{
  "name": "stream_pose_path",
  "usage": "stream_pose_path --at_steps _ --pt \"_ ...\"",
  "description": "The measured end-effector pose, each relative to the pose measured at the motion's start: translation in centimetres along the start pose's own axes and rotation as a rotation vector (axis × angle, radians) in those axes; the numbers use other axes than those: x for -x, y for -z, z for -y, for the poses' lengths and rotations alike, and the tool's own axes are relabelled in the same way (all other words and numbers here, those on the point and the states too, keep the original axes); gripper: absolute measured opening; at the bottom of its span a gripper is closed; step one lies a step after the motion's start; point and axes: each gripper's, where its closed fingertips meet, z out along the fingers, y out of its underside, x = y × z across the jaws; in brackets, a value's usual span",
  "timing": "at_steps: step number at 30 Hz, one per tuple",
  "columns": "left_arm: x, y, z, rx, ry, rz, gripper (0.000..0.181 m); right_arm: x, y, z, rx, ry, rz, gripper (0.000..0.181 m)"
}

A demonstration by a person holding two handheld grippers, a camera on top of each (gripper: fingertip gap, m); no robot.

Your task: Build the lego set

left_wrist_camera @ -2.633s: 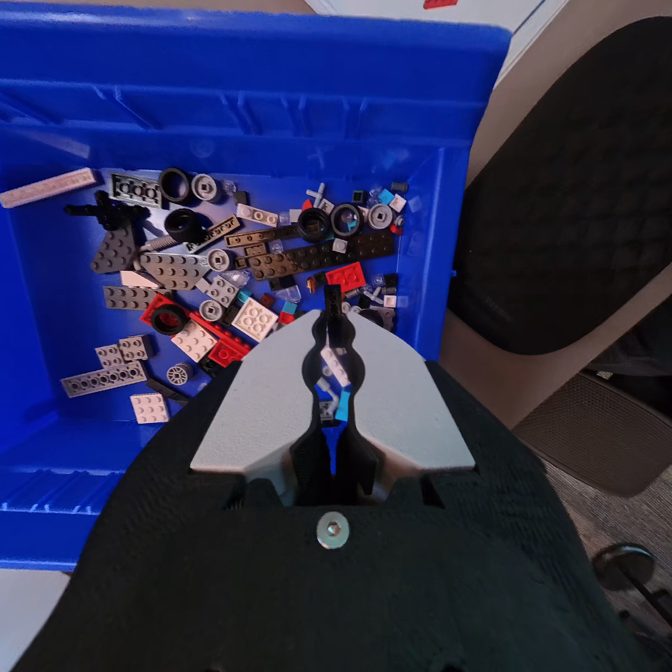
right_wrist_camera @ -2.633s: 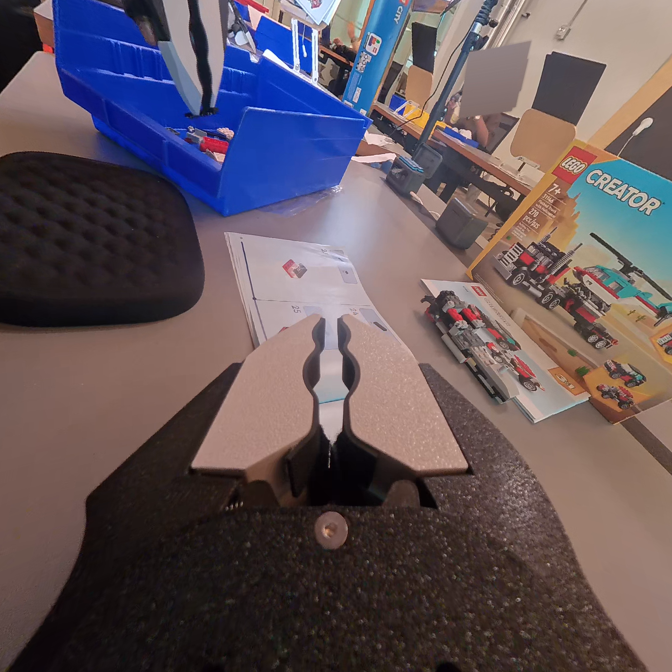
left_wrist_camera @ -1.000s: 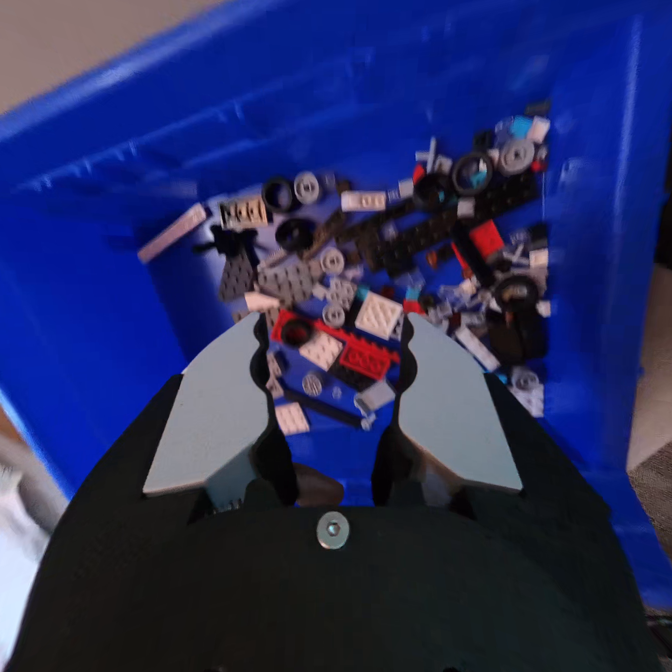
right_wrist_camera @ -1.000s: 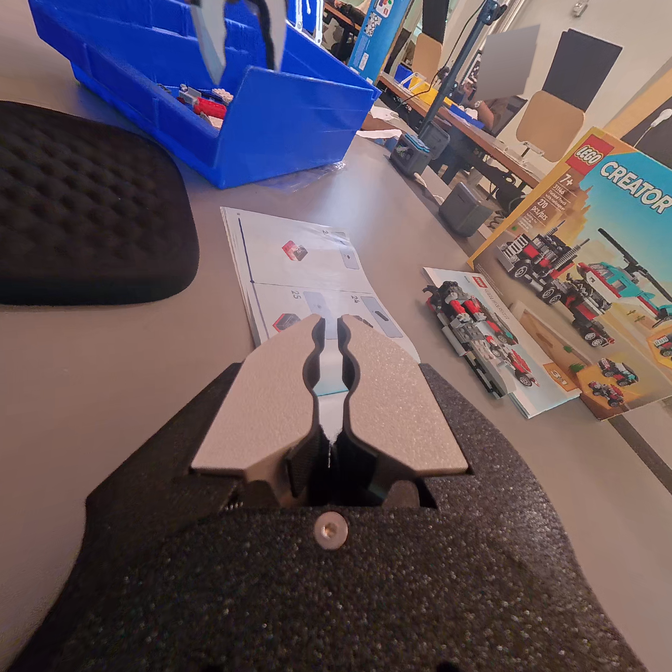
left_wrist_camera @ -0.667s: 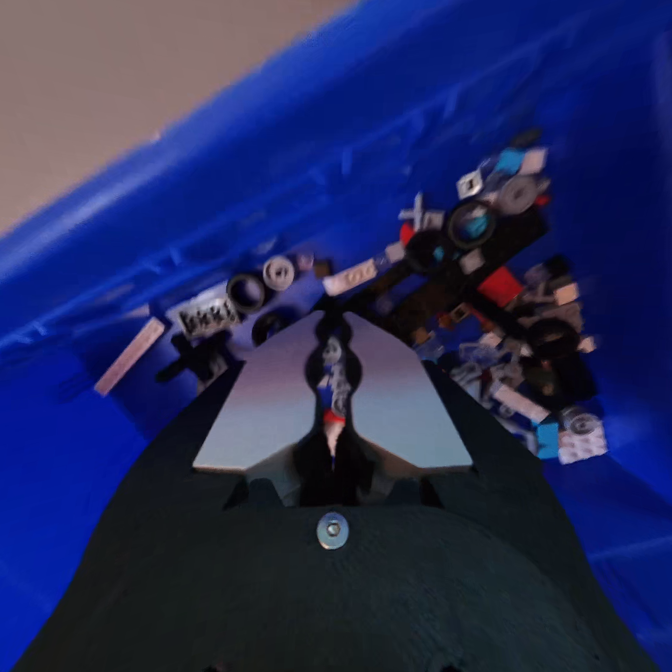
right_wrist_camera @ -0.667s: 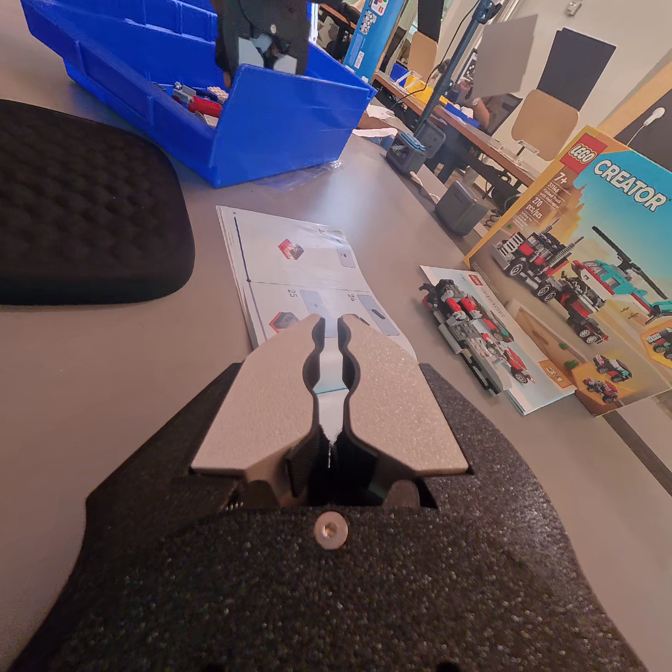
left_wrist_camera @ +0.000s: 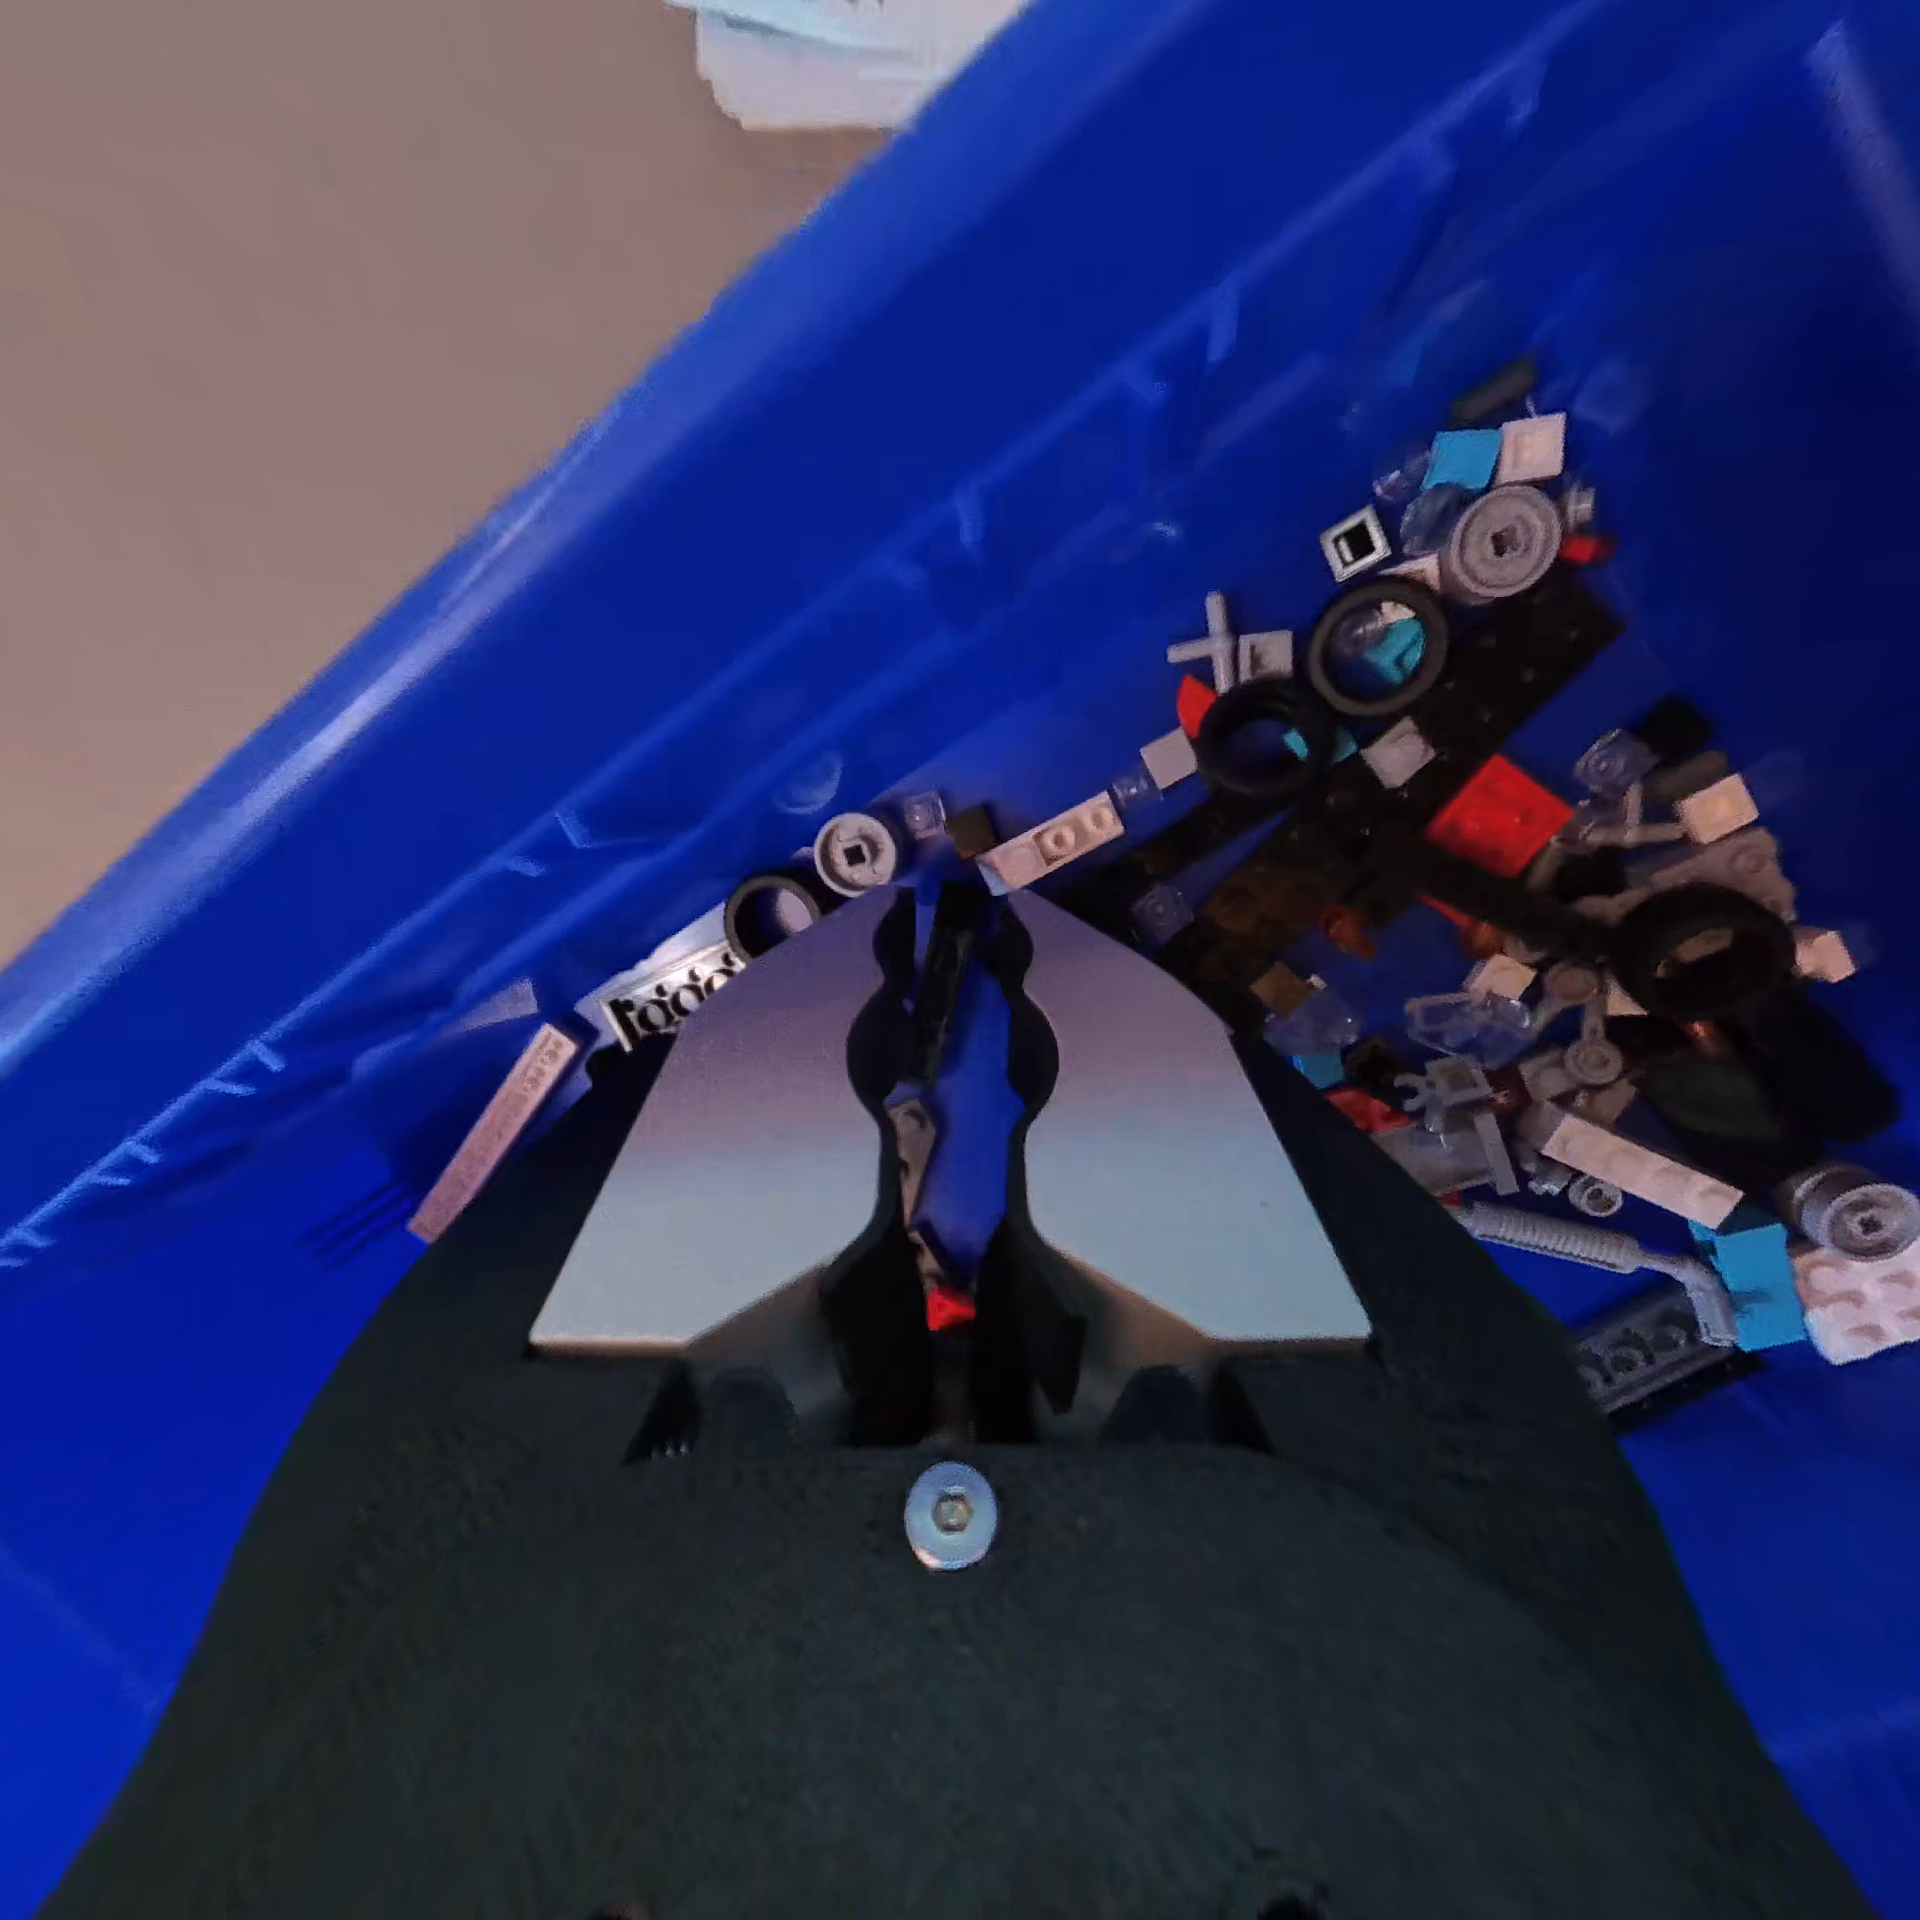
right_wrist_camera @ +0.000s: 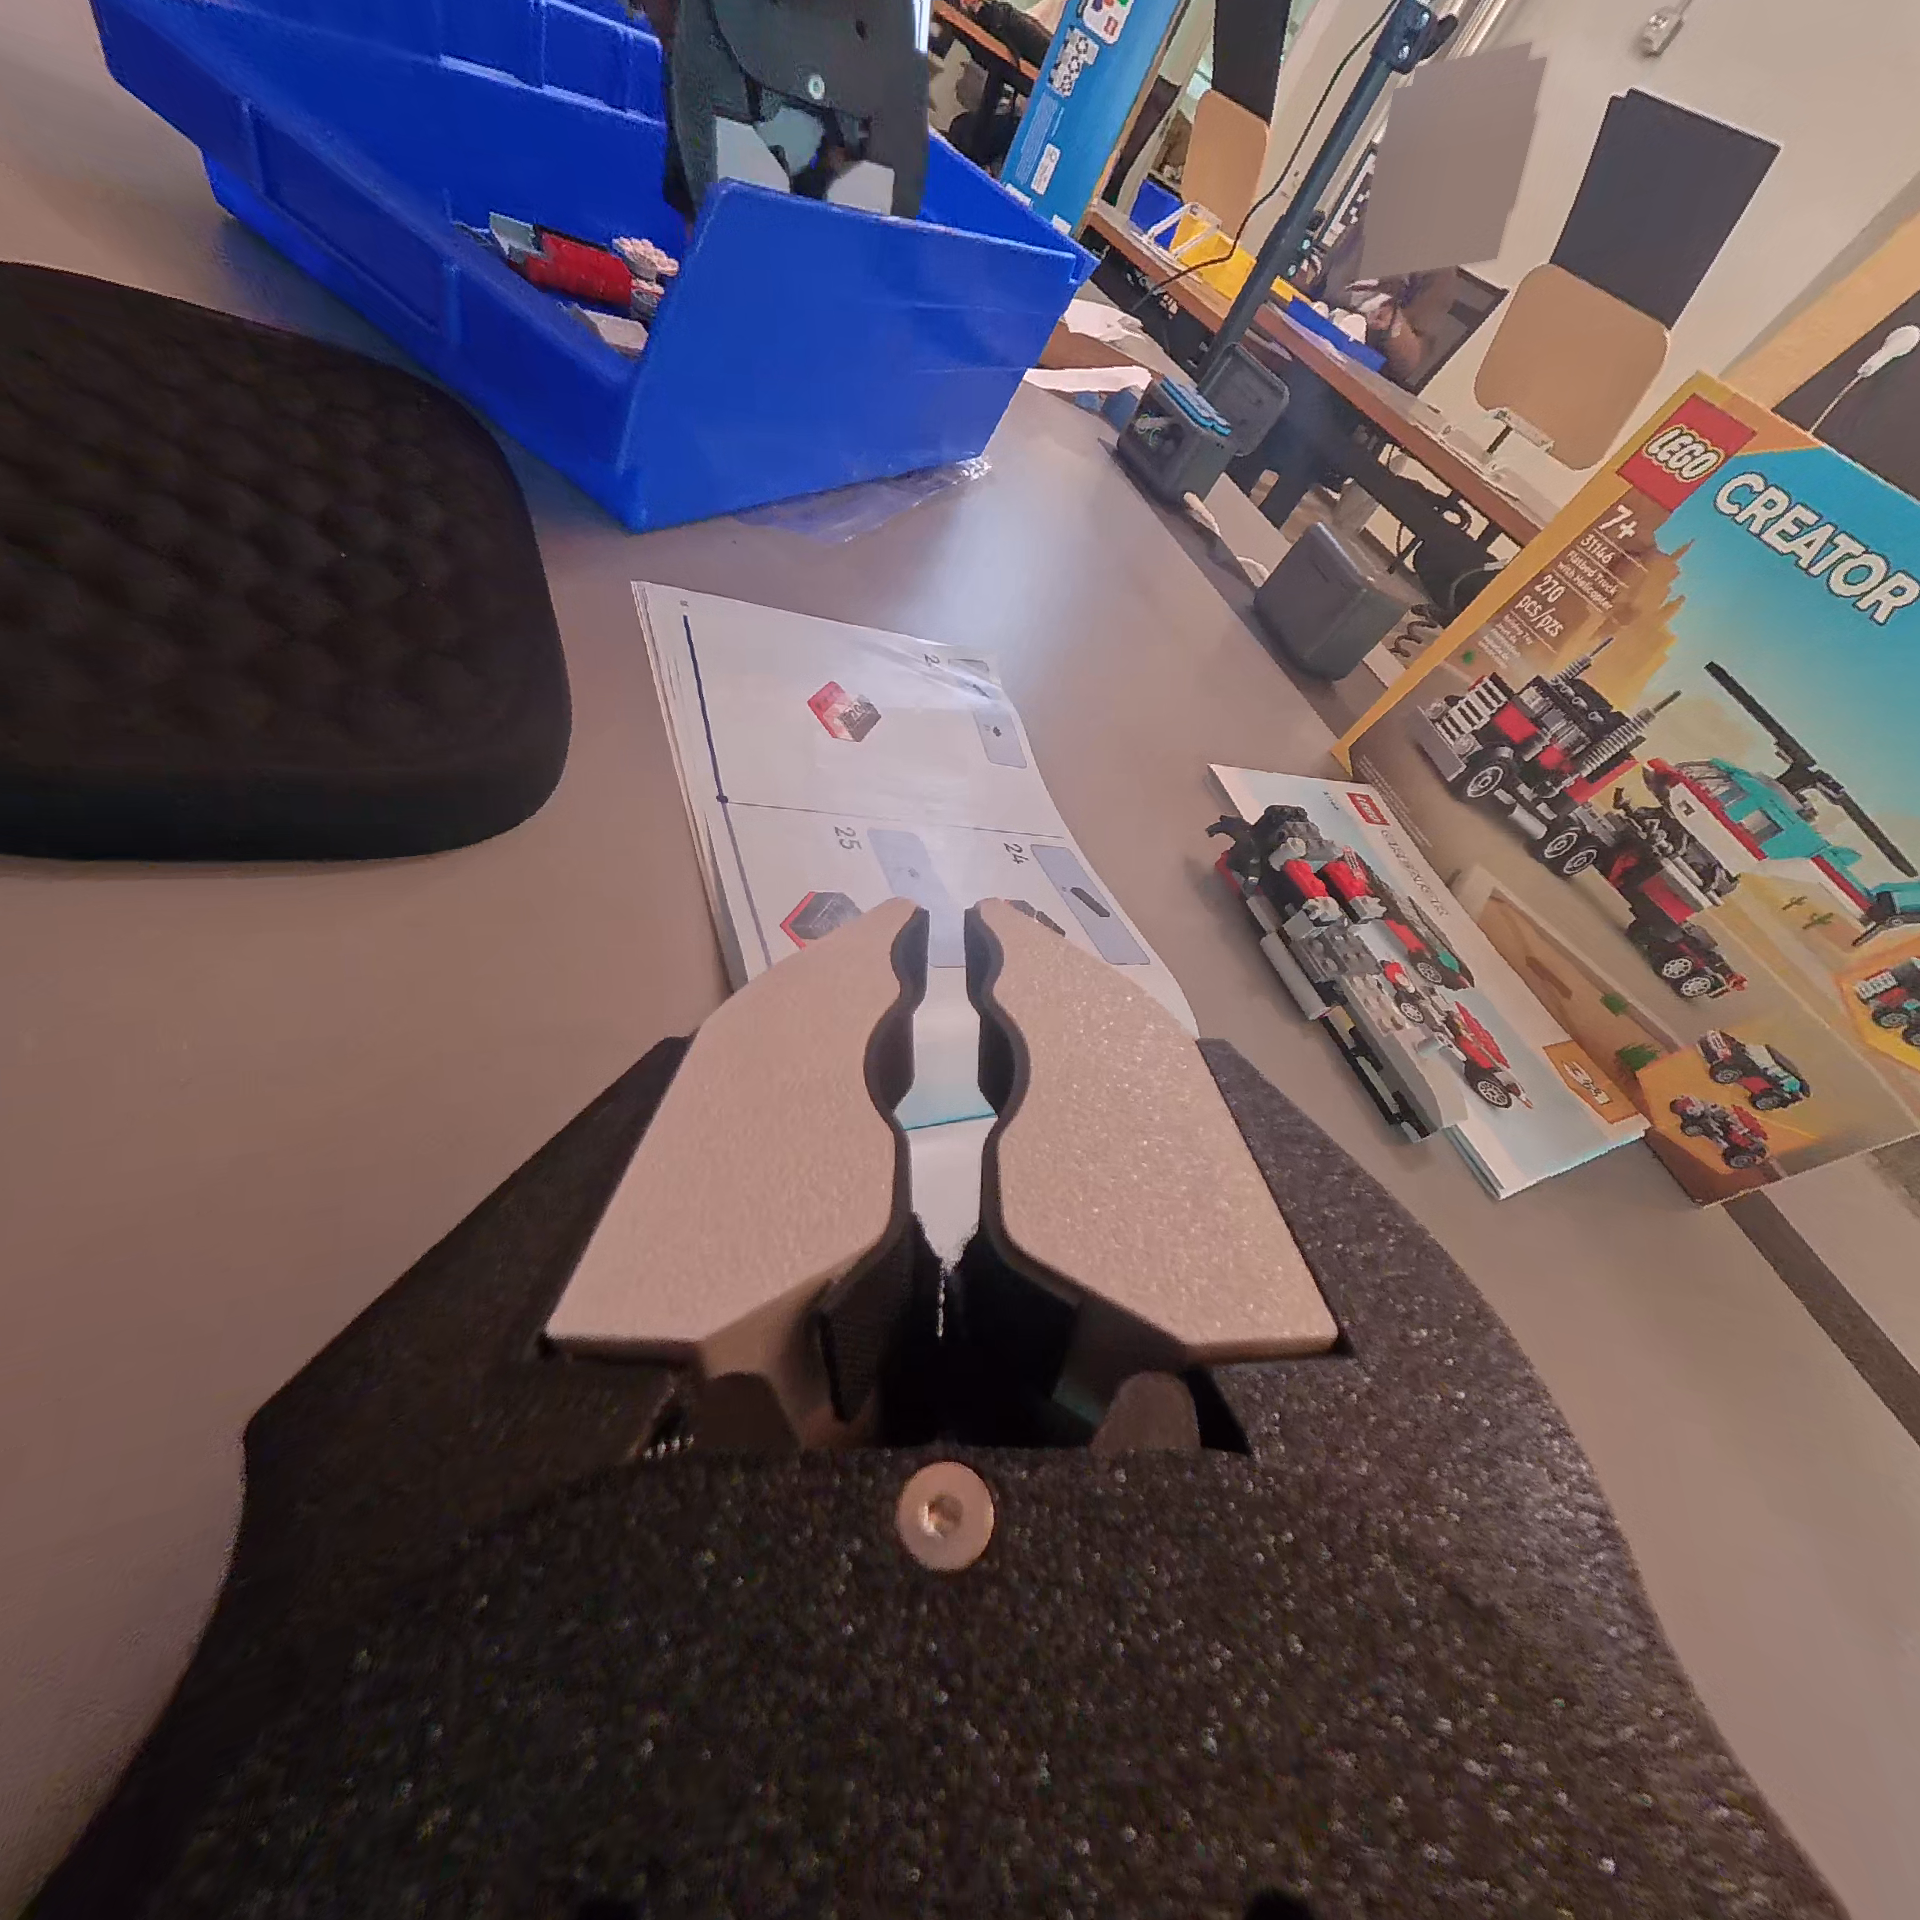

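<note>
- Blue plastic bin point(left_wrist_camera: 1039, 436) is the landmark; it stands on the grey desk point(right_wrist_camera: 260, 1039) and holds the loose lego pieces point(left_wrist_camera: 1475, 883).
- Inside the bin, the left tool point(left_wrist_camera: 951, 914) is clenched on a thin black piece point(left_wrist_camera: 943, 977), which stands between its two tips.
- Most pieces lie in a heap to the right of this tool: black tyres point(left_wrist_camera: 1262, 743), grey wheel hubs point(left_wrist_camera: 1507, 540), a red plate point(left_wrist_camera: 1496, 821), long black plates point(left_wrist_camera: 1351, 852) and small light-blue bits.
- Just beyond the tool tips lie one grey hub point(left_wrist_camera: 855, 852) and one black tyre point(left_wrist_camera: 771, 914); a pale long strip point(left_wrist_camera: 499, 1132) lies against the bin wall at the left.
- In the right wrist view the left tool point(right_wrist_camera: 800, 114) reaches down into the bin from above.
- Right tool point(right_wrist_camera: 943, 920) is low over the desk, in front of the bin, with its jaws nearly together and nothing between them.
- Open instruction booklet point(right_wrist_camera: 862, 769) lies flat on the desk between this tool and the bin.
- Black padded cushion point(right_wrist_camera: 229, 582) lies left of the booklet, just in front of the bin.
- To the right of the booklet lies a second booklet point(right_wrist_camera: 1382, 987), and the lego box point(right_wrist_camera: 1704, 790) leans behind it.
</note>
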Motion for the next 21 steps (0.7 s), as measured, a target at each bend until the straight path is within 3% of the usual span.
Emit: stream_pose_path --at_steps 5,8,11,14,16,18,21 --pt "-0.8 -0.2 -0.6 0.043 0.113 -0.118 0.009 0.1 0.0 0.0 0.000 0.005 0.003 0.007" --pt "-0.1 0.8 -1.0 0.032 0.154 -0.035 0.009 0.0 0.0 0.0 0.001 0.008 0.001 0.007" --pt "0.6 5.3 2.5 -0.366 0.328 0.020 0.008 0.0 0.0 0.0 -0.001 0.005 -0.001 0.007" --pt "0.0 14.0 6.5 -0.996 0.422 -0.039 0.008 0.0 0.0 0.0 0.000 0.005 0.004 0.007" --pt "-0.7 19.7 7.1 -1.359 0.413 -0.083 0.008 0.1 -0.1 0.1 -0.001 0.009 0.010 0.007" --pt "-1.1 22.9 6.5 -1.558 0.417 -0.110 0.008 0.2 -0.1 0.1 -0.002 0.017 0.012 0.007" --pt "-1.5 24.4 6.0 -1.670 0.412 -0.112 0.008 0.2 0.0 0.2 -0.004 0.023 0.006 0.007"
